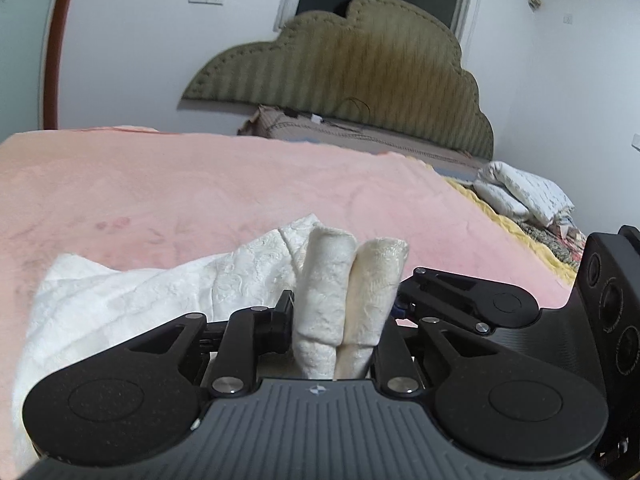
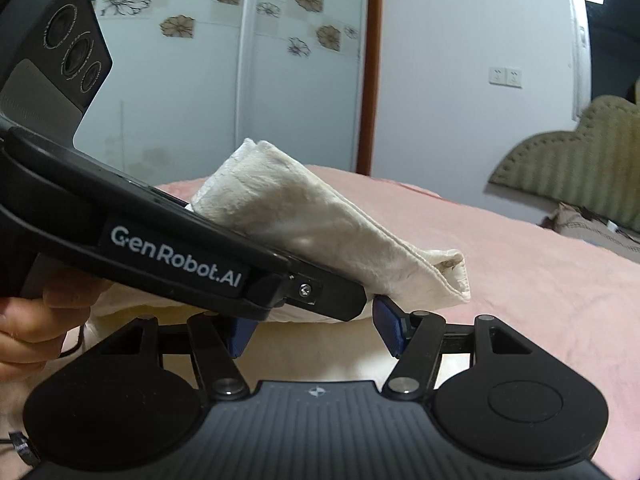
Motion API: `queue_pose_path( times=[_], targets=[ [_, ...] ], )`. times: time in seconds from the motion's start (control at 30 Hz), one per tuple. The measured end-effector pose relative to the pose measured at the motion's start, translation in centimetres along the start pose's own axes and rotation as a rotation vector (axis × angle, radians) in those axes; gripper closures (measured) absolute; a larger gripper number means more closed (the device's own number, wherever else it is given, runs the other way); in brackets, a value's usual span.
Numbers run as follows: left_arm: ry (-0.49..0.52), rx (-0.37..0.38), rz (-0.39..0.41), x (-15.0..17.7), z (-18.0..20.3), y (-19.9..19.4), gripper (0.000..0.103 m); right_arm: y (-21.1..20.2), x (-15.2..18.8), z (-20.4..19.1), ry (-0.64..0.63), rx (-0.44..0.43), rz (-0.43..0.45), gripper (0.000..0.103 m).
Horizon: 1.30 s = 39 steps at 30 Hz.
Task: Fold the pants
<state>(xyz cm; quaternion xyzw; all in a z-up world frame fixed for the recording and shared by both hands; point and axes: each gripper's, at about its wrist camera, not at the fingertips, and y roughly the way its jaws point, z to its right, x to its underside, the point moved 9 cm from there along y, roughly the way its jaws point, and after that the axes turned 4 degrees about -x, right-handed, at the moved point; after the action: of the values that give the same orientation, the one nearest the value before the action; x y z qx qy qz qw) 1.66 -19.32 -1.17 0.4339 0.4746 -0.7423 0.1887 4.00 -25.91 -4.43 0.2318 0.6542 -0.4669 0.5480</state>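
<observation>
The white pants (image 2: 320,232) are already gathered into a thick, layered bundle, so by my reading the folding is well along, with at most a last fold or the laying flat left. The left hand-held gripper (image 1: 352,280) is clenched on a doubled edge of the pants, whose cloth wraps both fingers (image 1: 326,280) and hides their pads. The bundle hangs from it just above the pink bed (image 1: 200,192), its loose end trailing toward the near edge of the bed. The right hand-held gripper (image 2: 316,332) is released, its blue pads apart with nothing between them, just under the left one and close below the bundle. A hand (image 2: 24,320) holds the left tool's handle. At the far end of the bed stand the headboard (image 1: 340,64) and a folded quilt (image 1: 524,196), well clear of the pants. Nothing lies in the way on the bed; only the two tools crowd each other.
</observation>
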Motion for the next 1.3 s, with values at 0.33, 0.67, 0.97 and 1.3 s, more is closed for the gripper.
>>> queue_pose_path(
  times=[0.33,0.67,0.97,1.3],
  targets=[
    [0.046,0.041,-0.044,1.4,2.3,2.2,0.078,-1.4,2.7,1.5,0.104,0.058,-0.036,0.041],
    [-0.001,0.139,-0.137,3.1,2.7,3.7,0.058,-6.4,6.4,5.1,0.311,0.285,-0.117,0.038],
    [-0.058,0.323,-0.182,2.4,2.2,0.8,0.045,-9.8,4.9,6.1,0.381,0.477,0.011,0.038],
    [-0.22,0.033,-0.079,0.3,-11.7,-3.5,0.041,-3.6,4.3,0.1,0.13,0.323,-0.16,0.024]
  ],
)
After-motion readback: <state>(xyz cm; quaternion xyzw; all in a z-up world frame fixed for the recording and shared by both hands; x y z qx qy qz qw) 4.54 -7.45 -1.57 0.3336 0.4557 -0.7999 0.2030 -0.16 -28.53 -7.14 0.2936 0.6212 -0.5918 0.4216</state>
